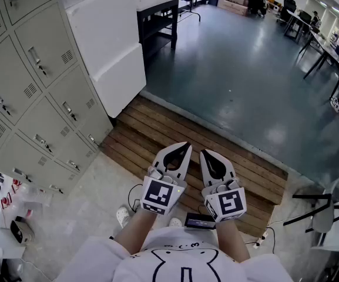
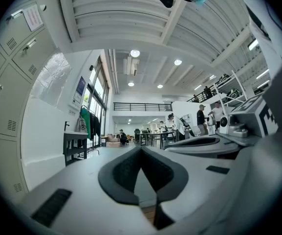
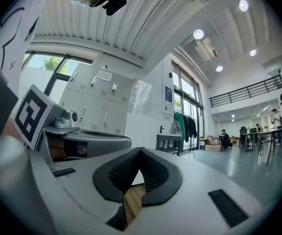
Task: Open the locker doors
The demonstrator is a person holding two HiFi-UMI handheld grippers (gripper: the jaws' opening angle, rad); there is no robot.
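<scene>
Both left gripper [image 1: 187, 145] and right gripper [image 1: 204, 152] hover side by side; fingers [image 1: 164, 155] closed, empty.

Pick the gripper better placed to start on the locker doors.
The left gripper, likely: the lockers stand on its side, the right gripper sits farther off. Both are shut, empty, touching no door.

Two white two-jaw grippers, count them: left gripper [image 1: 184, 148], right gripper [image 1: 206, 155]. One grey metal locker bank [image 1: 34, 87]. One tall white panel [image 1: 107, 46], one brown slatted wooden platform [image 1: 216, 137], one black-framed table [image 1: 157, 10], one white chair [image 1: 329, 207].
</scene>
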